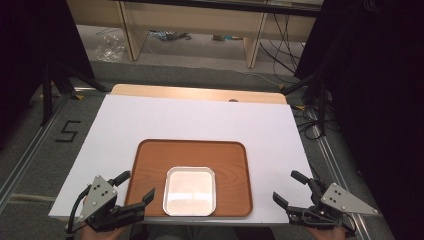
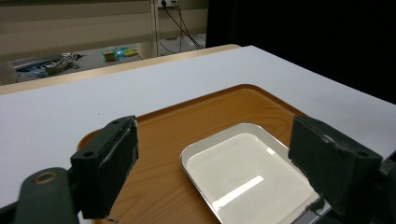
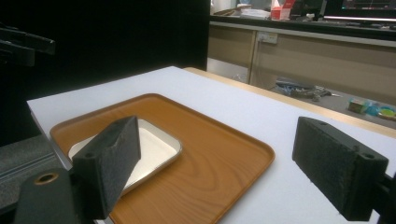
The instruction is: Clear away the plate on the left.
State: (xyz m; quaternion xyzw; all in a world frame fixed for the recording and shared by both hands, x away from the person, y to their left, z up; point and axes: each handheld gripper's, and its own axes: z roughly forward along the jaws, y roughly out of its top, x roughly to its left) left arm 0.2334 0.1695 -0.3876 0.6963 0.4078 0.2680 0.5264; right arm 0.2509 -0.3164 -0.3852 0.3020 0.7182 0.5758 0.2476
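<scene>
Nothing has yet been picked up or shifted, as far as can be judged: one wooden tray (image 1: 235, 165) lies on the white table (image 1: 195, 117), set toward the near edge and roughly centred along it, and one shallow metal dish (image 1: 190, 191) rests inside the tray at the middle of its near side, its rim almost touching the tray's near lip. The dish is seen to be empty and level. Two grippers are held just off the table's near corners — the left gripper (image 1: 134, 186) at the near left, by the tray's near-left corner, and the right gripper (image 1: 291, 187) at the near right, well apart from the tray. On both, the jaws stand wide apart and nothing is clamped between them; in the left gripper view the dish (image 2: 247, 175) is framed between the open jaws, while in the right gripper view the tray (image 3: 205, 154) lies ahead and to one side. The work is judged to be at its very start — every approach, grasp and placement is left to do.
</scene>
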